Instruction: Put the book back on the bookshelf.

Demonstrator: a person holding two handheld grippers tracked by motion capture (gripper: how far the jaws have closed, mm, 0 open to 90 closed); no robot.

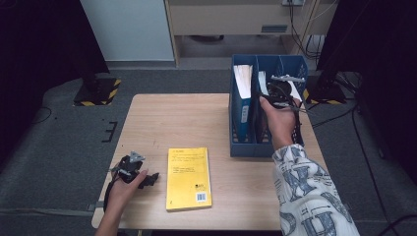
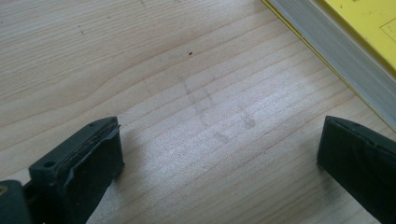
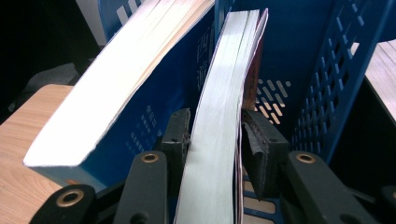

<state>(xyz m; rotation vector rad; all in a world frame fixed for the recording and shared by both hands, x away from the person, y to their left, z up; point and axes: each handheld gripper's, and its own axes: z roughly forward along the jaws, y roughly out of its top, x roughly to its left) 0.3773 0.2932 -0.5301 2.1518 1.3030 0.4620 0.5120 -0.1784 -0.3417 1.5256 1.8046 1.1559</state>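
Observation:
A yellow book (image 1: 189, 178) lies flat on the wooden table (image 1: 162, 118) near its front edge. Just left of it rests my left gripper (image 1: 151, 179), open over bare wood, with the book's page edge (image 2: 336, 51) at the upper right in the left gripper view. A blue file rack (image 1: 265, 105) stands at the back right. My right gripper (image 1: 268, 101) is in its middle slot, shut on a thin book (image 3: 217, 140) with a dark red cover, held by its page edge. A thicker blue book (image 3: 121, 84) leans in the slot to the left.
The rack's right slot (image 1: 295, 73) holds a white sheet. Black stands (image 1: 96, 88) rise off the table at the back left and back right. Bare wood stretches across the table's left and middle.

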